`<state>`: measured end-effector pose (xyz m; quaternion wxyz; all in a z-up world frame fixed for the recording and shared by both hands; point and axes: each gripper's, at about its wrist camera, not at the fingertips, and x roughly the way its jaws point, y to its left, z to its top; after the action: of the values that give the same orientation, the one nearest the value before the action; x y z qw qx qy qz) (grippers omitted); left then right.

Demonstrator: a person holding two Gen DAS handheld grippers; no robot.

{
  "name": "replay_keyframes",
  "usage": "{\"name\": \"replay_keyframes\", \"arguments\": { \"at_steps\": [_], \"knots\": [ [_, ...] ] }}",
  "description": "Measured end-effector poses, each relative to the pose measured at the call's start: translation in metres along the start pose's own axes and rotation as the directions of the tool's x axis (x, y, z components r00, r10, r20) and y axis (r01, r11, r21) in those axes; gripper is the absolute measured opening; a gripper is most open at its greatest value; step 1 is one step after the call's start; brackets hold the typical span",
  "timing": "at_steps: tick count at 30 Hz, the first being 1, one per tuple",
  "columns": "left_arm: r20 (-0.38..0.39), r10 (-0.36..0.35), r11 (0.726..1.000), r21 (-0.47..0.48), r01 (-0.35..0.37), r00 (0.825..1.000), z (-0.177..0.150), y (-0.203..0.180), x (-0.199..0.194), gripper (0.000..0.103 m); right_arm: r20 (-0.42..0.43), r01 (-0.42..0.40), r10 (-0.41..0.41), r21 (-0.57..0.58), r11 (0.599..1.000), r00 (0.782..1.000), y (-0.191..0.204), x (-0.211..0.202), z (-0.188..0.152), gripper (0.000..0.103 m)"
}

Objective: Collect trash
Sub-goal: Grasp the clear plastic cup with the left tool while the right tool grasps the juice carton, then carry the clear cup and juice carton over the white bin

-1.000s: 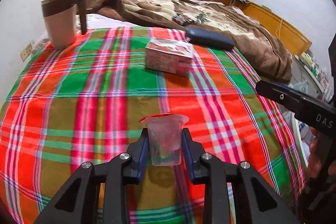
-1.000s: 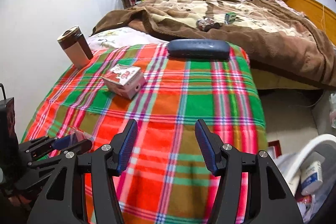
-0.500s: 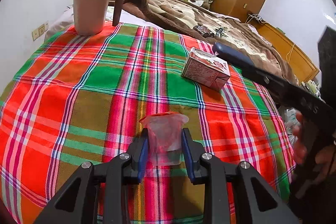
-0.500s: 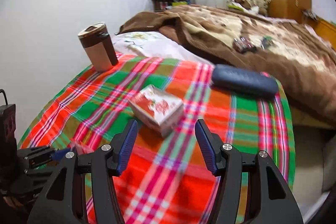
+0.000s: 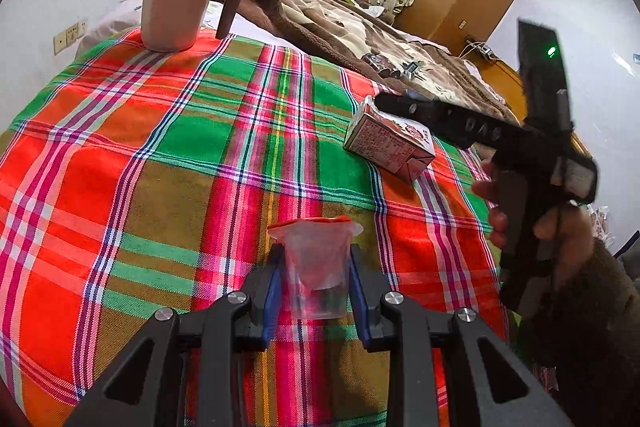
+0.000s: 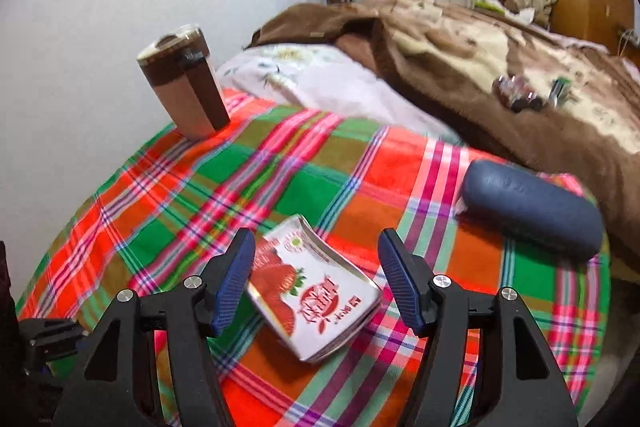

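Right wrist view: right hand-held gripper [image 6: 316, 283] now straddles the milk carton [image 6: 314, 289], jaws opening.
Left hand-held gripper [image 5: 313, 289] still pinches the plastic cup [image 5: 316, 263]; plaid cloth [image 5: 168, 155] lies bare leftward.

A bed [image 6: 400, 99] is covered at the near end by a plaid cloth [image 6: 304, 187] in red, green and orange. On the cloth a strawberry drink carton [image 6: 316, 291] is laid flat. A lidded brown mug [image 6: 184, 83] is stood upright well beyond the carton, by the wall. A dark blue case [image 6: 532, 211] is laid to the carton's right, at the cloth's far edge. Past the case a brown blanket [image 6: 500, 67] is spread, with small items resting on it.
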<state>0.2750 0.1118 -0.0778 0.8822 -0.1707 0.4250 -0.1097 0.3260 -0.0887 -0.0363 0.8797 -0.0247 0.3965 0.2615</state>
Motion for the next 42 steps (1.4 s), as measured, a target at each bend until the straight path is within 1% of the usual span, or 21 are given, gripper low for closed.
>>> {"name": "replay_keyframes", "arguments": {
  "at_steps": [2, 4, 5, 8, 11, 13, 15, 17, 18, 20, 22, 24, 25, 27, 28, 29, 34, 38, 42],
  "knots": [
    [0.000, -0.006, 1.000, -0.004, 0.006, 1.000, 0.000, 0.002, 0.000, 0.030, -0.009, -0.018, 0.018, -0.008, 1.000, 1.000, 0.000, 0.001, -0.005, 0.065],
    [0.001, -0.006, 1.000, -0.004, 0.006, 1.000, -0.001, 0.002, 0.000, 0.030, -0.016, -0.094, 0.094, 0.017, 0.995, 0.995, -0.001, -0.001, -0.008, 0.066],
    [0.001, -0.006, 1.000, -0.004, 0.006, 1.000, -0.001, 0.003, 0.000, 0.030, -0.018, -0.106, 0.107, 0.020, 0.994, 0.994, 0.000, -0.002, -0.009, 0.066],
    [0.001, -0.009, 1.000, -0.007, 0.009, 1.000, -0.001, 0.002, 0.000, 0.030, -0.026, -0.110, 0.110, -0.010, 0.994, 0.994, 0.008, -0.010, -0.012, 0.066],
    [0.001, -0.009, 1.000, -0.007, 0.009, 1.000, 0.000, 0.002, 0.000, 0.030, -0.053, -0.154, 0.151, -0.048, 0.987, 0.987, 0.017, -0.017, -0.017, 0.066],
    [0.001, -0.010, 1.000, -0.007, 0.010, 1.000, 0.000, 0.001, 0.000, 0.030, -0.060, -0.163, 0.158, -0.082, 0.983, 0.986, 0.023, -0.019, -0.021, 0.066],
    [0.001, -0.010, 1.000, -0.008, 0.010, 1.000, 0.000, 0.002, 0.000, 0.030, -0.058, -0.122, 0.116, -0.117, 0.986, 0.992, 0.032, -0.020, -0.023, 0.066],
    [0.001, -0.011, 1.000, -0.008, 0.011, 1.000, 0.000, 0.001, 0.000, 0.030, -0.053, -0.087, 0.081, -0.124, 0.988, 0.995, 0.035, -0.017, -0.022, 0.066],
    [0.001, -0.012, 1.000, -0.010, 0.012, 1.000, 0.000, 0.001, 0.000, 0.030, -0.060, -0.051, 0.044, -0.119, 0.992, 0.997, 0.038, -0.013, -0.021, 0.066],
    [0.002, -0.015, 1.000, -0.012, 0.015, 1.000, -0.001, 0.002, -0.001, 0.030, -0.069, 0.000, -0.008, -0.109, 0.994, 0.998, 0.038, -0.003, -0.019, 0.066],
    [0.002, -0.014, 1.000, -0.012, 0.015, 1.000, -0.001, 0.001, 0.000, 0.030, -0.093, 0.028, -0.038, -0.103, 0.994, 0.995, 0.038, 0.004, -0.018, 0.066],
    [0.002, -0.015, 1.000, -0.013, 0.015, 1.000, -0.001, 0.002, 0.000, 0.030, -0.093, 0.071, -0.080, -0.098, 0.993, 0.992, 0.038, 0.011, -0.019, 0.066],
    [0.002, -0.015, 1.000, -0.013, 0.015, 1.000, -0.001, 0.001, 0.000, 0.030, -0.097, 0.080, -0.088, -0.084, 0.993, 0.991, 0.036, 0.011, -0.020, 0.066],
    [0.002, -0.014, 1.000, -0.012, 0.014, 1.000, -0.001, 0.001, 0.000, 0.030, -0.105, 0.072, -0.075, -0.039, 0.997, 0.992, 0.032, 0.011, -0.022, 0.065],
    [0.002, -0.014, 1.000, -0.012, 0.014, 1.000, -0.001, 0.001, 0.000, 0.030, -0.098, 0.070, -0.072, -0.028, 0.997, 0.993, 0.031, 0.010, -0.022, 0.059],
    [0.002, -0.015, 1.000, -0.012, 0.015, 1.000, -0.001, 0.002, 0.000, 0.030, -0.090, 0.065, -0.066, -0.012, 0.998, 0.994, 0.029, 0.008, -0.021, 0.058],
    [0.002, -0.014, 1.000, -0.012, 0.014, 1.000, -0.001, 0.001, 0.000, 0.030, -0.075, 0.070, -0.067, 0.035, 0.997, 0.995, 0.026, 0.004, -0.027, 0.057],
    [0.003, -0.009, 1.000, -0.008, 0.009, 1.000, -0.001, 0.001, 0.000, 0.030, -0.075, 0.075, -0.071, 0.051, 0.996, 0.995, 0.027, 0.001, -0.032, 0.057],
    [0.005, -0.019, 1.000, -0.019, 0.019, 1.000, -0.001, 0.004, -0.001, 0.030, -0.078, 0.081, -0.076, 0.064, 0.995, 0.994, 0.027, -0.006, -0.041, 0.057]
  ]
}}
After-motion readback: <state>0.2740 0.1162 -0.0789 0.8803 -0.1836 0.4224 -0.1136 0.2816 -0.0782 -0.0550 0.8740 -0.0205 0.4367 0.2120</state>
